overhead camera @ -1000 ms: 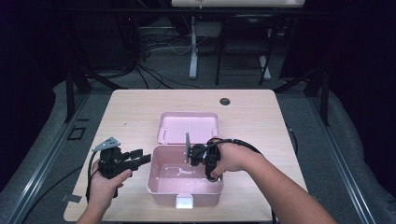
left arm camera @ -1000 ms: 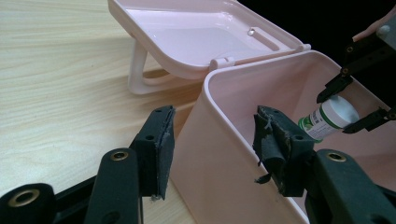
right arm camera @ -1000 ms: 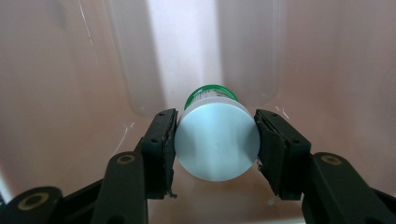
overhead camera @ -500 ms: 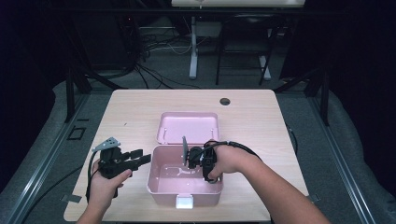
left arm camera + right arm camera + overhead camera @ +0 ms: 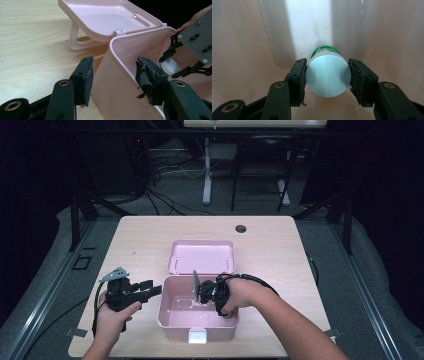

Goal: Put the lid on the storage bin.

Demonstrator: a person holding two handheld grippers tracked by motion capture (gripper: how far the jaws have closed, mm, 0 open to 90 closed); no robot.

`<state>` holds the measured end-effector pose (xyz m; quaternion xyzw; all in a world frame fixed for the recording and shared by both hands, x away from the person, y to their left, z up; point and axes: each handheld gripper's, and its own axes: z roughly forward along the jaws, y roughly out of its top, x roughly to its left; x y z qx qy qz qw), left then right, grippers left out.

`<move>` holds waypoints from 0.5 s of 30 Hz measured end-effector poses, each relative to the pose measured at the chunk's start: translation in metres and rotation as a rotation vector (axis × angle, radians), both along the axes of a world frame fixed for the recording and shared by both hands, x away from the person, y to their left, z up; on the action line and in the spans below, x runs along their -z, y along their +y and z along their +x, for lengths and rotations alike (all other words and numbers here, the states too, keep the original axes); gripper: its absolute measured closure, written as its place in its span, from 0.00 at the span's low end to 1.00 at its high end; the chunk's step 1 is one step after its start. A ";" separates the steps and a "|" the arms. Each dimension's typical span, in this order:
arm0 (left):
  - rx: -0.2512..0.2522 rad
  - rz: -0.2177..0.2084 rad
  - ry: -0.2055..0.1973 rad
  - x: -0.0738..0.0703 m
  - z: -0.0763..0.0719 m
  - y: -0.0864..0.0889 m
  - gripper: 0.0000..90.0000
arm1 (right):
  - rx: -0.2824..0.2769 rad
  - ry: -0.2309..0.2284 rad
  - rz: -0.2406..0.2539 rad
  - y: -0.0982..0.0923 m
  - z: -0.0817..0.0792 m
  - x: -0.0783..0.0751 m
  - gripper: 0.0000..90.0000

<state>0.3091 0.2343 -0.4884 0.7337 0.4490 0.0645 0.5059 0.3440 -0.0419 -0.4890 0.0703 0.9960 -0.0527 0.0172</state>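
**rigop_7:** While I've got the right gripper (image 5: 327,75) down inside the pink box (image 5: 172,317), its fingers (image 5: 298,77) are clamped on the white cap of a small bottle (image 5: 328,78) with a green band. It's low in the box, near the bottom.

**benchwatcher:** And your left one?

**rigop_7:** My left gripper (image 5: 113,77) has its fingers (image 5: 85,80) apart, straddling the box's near wall, one outside and one inside. Can't tell if they touch it. Box lid (image 5: 201,256) lies open on the surface (image 5: 280,245) behind.
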 end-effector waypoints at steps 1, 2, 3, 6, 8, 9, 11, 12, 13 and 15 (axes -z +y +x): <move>0.001 0.004 0.001 0.000 0.000 0.000 0.53 | 0.001 -0.001 -0.001 0.000 0.000 0.001 0.56; 0.000 0.003 0.002 0.000 0.000 0.000 0.53 | -0.003 0.002 -0.004 0.000 0.000 0.001 0.56; 0.000 0.003 0.001 0.000 0.000 0.000 0.53 | -0.003 0.003 -0.004 0.000 0.000 0.002 0.56; 0.001 0.005 0.001 0.000 0.000 0.000 0.53 | -0.002 0.001 -0.002 0.000 0.000 0.002 0.56; 0.002 0.006 0.002 0.000 0.000 0.000 0.53 | 0.000 0.002 -0.002 0.000 0.001 0.002 0.56; 0.002 0.003 0.002 0.001 0.000 0.000 0.53 | 0.000 0.000 -0.002 0.000 0.001 0.002 0.56; 0.002 0.002 0.002 0.001 0.001 0.000 0.53 | 0.000 -0.001 -0.006 0.001 0.000 0.002 0.56; 0.001 0.002 0.003 0.001 0.001 0.000 0.53 | -0.002 -0.002 -0.002 0.001 0.000 0.002 0.56; 0.001 0.002 0.002 0.001 0.001 0.000 0.53 | -0.004 -0.002 0.001 0.001 0.000 0.003 0.56; 0.001 0.002 0.002 0.001 0.001 0.000 0.53 | -0.007 -0.002 0.000 0.001 0.000 0.002 0.56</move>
